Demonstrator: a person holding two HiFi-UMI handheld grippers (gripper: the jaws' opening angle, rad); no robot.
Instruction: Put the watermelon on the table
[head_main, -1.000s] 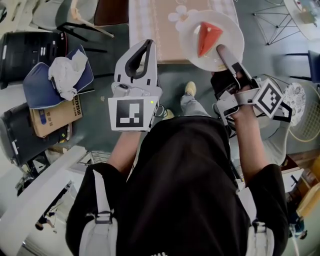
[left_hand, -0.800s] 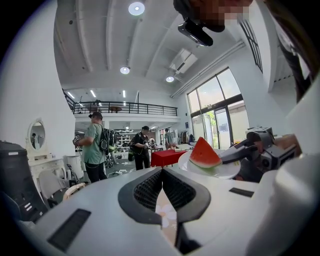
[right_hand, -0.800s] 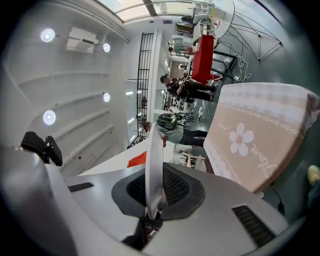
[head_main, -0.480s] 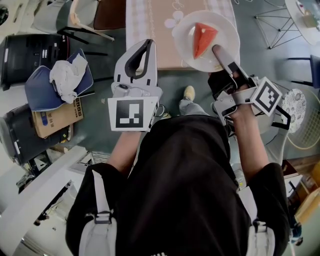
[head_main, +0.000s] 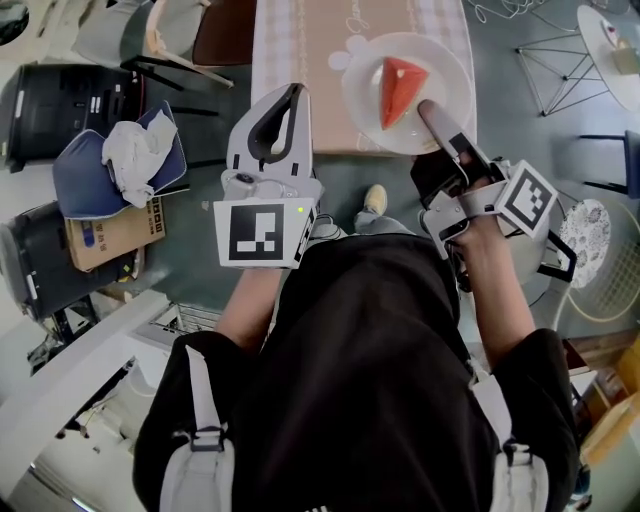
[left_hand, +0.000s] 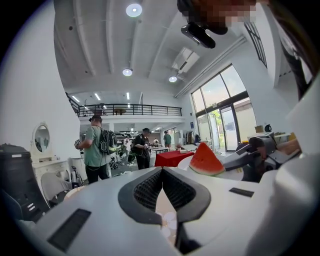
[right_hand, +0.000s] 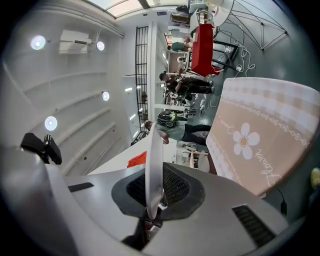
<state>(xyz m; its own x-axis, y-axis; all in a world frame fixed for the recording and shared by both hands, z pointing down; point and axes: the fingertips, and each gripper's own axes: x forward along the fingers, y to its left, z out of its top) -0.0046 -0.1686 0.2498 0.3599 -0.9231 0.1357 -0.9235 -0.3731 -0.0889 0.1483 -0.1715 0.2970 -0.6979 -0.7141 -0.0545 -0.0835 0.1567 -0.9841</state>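
The person wears a black short-sleeved top (head_main: 370, 350), grey backpack straps (head_main: 205, 415) with plastic buckles over both shoulders, and a pale shoe (head_main: 375, 198). The left gripper (head_main: 296, 90) has a smooth white shell and jaws lined with black ribbed pads (left_hand: 146, 189). A thin cable (head_main: 262, 182) crosses its back, beside a small green light (head_main: 300, 209) and a cube (head_main: 262, 231) of black-and-white square markers. The right gripper (head_main: 430, 110) is white and black, with its own marker cube (head_main: 527, 198).

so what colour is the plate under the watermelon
White, no pattern. Clearest in the head view: the plate holds the red watermelon slice.
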